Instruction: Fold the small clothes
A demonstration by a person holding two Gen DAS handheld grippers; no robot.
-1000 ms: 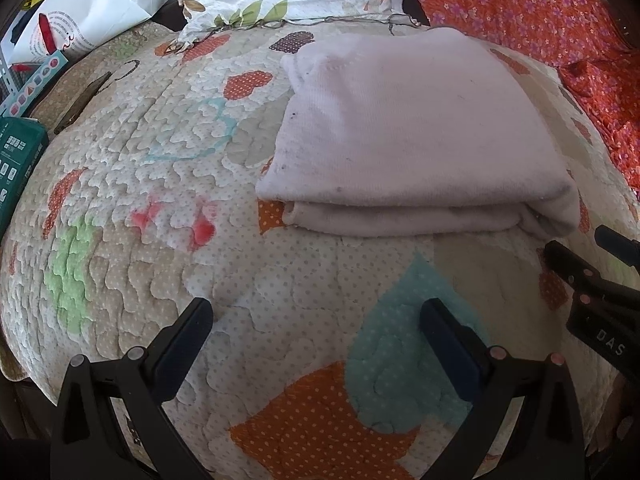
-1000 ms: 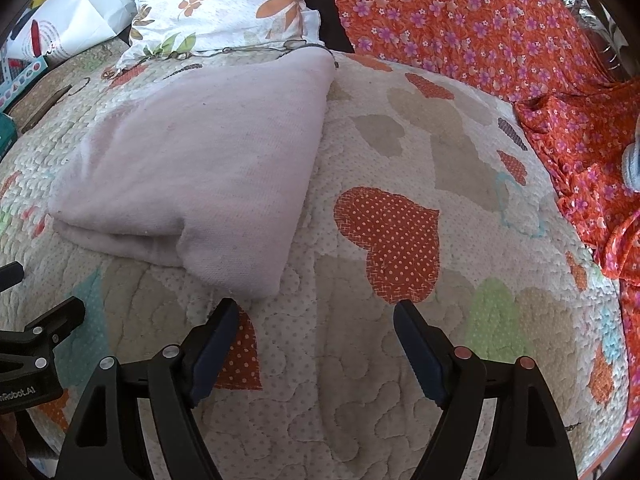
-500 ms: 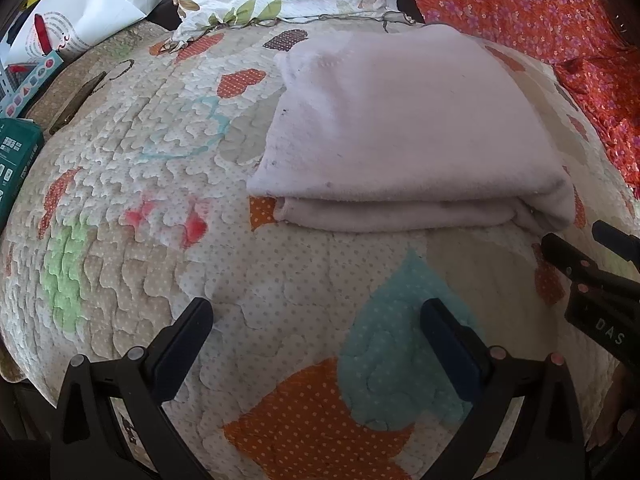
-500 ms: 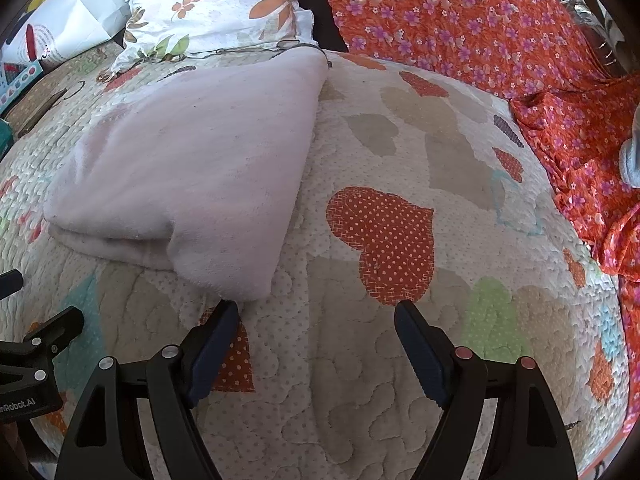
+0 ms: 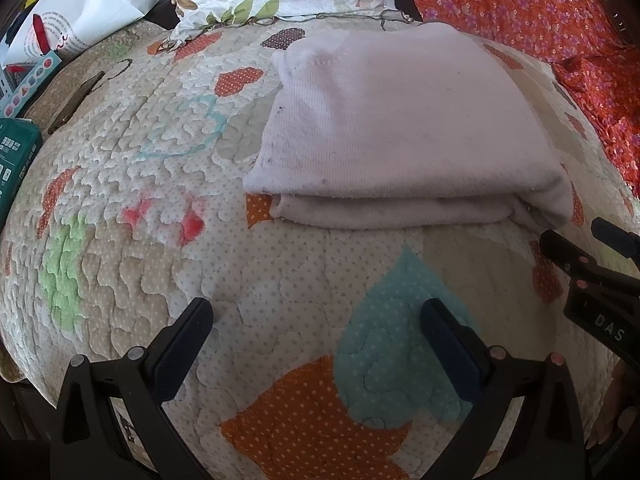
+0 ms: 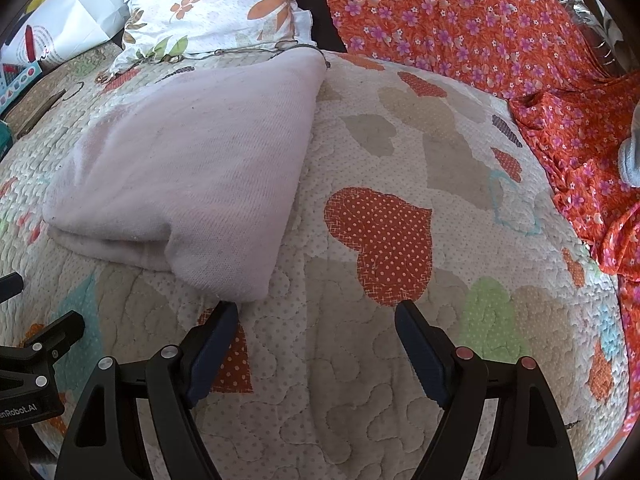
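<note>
cloth (image 5: 400, 128): soft, light, limp, folded on bed | hold: near right corner, all layers | left gripper (image 5: 316, 328) fingers spread, empty | right gripper (image 6: 316, 320) fingers spread, empty

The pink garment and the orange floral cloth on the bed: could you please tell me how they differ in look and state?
The pink garment is plain and pale; the orange floral cloth is bright with a purple flower print. The garment is folded into a neat layered stack, while the cloth lies spread out and rumpled. The garment sits mid-quilt; the cloth lies along the far and right side. Both are soft fabric, held by neither hand-held gripper.
</note>
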